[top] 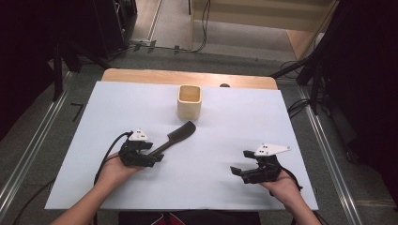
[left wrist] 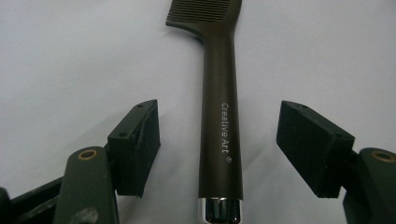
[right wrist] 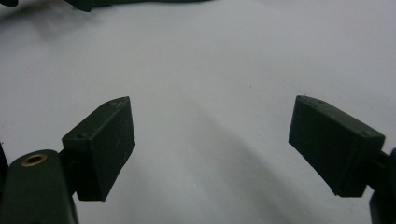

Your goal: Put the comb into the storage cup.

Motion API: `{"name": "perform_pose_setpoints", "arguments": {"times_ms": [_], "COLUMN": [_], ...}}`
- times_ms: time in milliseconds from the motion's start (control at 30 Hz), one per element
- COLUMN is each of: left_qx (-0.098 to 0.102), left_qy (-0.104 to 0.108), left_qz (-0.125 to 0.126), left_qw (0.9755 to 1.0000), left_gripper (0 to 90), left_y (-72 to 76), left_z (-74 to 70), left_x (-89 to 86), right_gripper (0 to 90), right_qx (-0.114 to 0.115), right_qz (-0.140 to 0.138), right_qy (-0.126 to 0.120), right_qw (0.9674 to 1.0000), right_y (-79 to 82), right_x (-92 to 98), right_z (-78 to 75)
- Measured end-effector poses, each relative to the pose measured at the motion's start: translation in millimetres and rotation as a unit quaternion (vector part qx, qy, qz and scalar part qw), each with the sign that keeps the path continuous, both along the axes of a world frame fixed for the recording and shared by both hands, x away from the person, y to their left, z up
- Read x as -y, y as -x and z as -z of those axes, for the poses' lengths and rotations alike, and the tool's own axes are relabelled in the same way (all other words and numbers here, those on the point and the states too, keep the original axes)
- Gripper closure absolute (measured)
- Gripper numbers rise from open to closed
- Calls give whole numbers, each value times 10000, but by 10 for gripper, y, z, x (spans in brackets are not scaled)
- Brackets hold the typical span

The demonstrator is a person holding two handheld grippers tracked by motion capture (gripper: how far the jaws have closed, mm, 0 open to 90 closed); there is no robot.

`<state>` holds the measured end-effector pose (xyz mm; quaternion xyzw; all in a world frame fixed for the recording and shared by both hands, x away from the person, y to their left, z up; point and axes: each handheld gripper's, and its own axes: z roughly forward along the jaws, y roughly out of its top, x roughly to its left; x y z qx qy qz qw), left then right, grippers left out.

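**Comb between my left jaws, not yet gripped**

The comb (top: 177, 136) lies flat on the white table cover (top: 234, 122), dark brown, its toothed head pointing away from me and to the right, toward the wooden cup (top: 189, 101). Head and cup are near each other but apart. The handle runs back toward my left gripper (top: 157, 152), and in the left gripper view the comb (left wrist: 219, 116) comes straight up the middle, with the words "Creative Art" printed along the handle and a shiny metal cap at the near end.

My left jaws stand on either side of that handle with bare white cover showing between each pad and the handle, so nothing is clamped: the tool is released, the handle merely sits in the gap. The pads (left wrist: 137, 144) reach roughly to the lower half of the handle.

My right gripper (top: 241, 169) rests low over the cover at the near right, well apart from the comb and the cup, in my right hand (top: 281, 185). In the right gripper view its jaws are spread wide over plain white surface with nothing between them; it too is released. The cup stands upright near the far edge, at about the middle of the table's width, its square mouth facing up.
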<state>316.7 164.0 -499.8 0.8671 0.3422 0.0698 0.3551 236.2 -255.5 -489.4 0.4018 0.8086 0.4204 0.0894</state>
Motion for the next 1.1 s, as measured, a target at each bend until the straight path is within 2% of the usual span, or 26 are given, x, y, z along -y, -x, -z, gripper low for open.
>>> {"name": "perform_pose_setpoints", "arguments": {"times_ms": [67, 100, 133, 167, 267, 400, 533, 633, 667, 700, 733, 767, 800, 867, 1100], "left_qx": [69, 190, 190, 312, 378, 539, 545, 540, 534, 537, 522, 513, 518, 503, 399], "left_qy": [-53, -95, -95, -168, -216, -407, -377, -401, -384, -392, -417, -388, -399, -406, -321], "left_qz": [-9, -56, -56, -76, -94, -131, -203, -186, -189, -180, -162, -124, -107, -44, -62], "left_qw": [10000, 9998, 9998, 9993, 9990, 9976, 9976, 9976, 9977, 9976, 9976, 9979, 9978, 9979, 9987], "left_gripper": [324, 333, 344, 359, 385, 411, 458, 545, 545, 599, 599, 659, 659, 718, 729], "left_y": [22, 49, 49, 69, 81, 109, 118, 127, 130, 131, 136, 138, 144, 144, 123], "left_z": [6, 17, 17, 27, 32, 36, 35, 29, 28, 25, 20, 21, 21, 17, 15], "left_x": [10, 22, 22, 28, 36, 66, 77, 85, 94, 102, 109, 117, 124, 126, 113], "right_gripper": [128, 128, 128, 128, 129, 128, 128, 128, 128, 128, 128, 128, 128, 128, 128], "right_qx": [-4, -6, 3, -2, 9, 12, 4, 8, 8, 5, 5, -12, -12, -10, -9], "right_qz": [-9, -16, -36, -38, -61, -94, -86, -90, -90, -87, -87, -85, -85, -93, -88], "right_qy": [-4, -4, 12, 15, 16, 31, 33, 36, 36, 41, 41, 36, 36, 37, 35], "right_qw": [10000, 10000, 10000, 10000, 10000, 10000, 10000, 10000, 10000, 10000, 10000, 10000, 10000, 9999, 10000], "right_y": [-3, -7, -12, -15, -23, -30, -31, -29, -29, -29, -29, -29, -29, -29, -28], "right_x": [-7, -14, -13, -16, -28, -35, -40, -39, -39, -39, -39, -42, -42, -44, -47], "right_z": [-2, -3, -3, -2, -1, 1, 0, 1, 1, 1, 1, 2, 2, 2, 4]}}
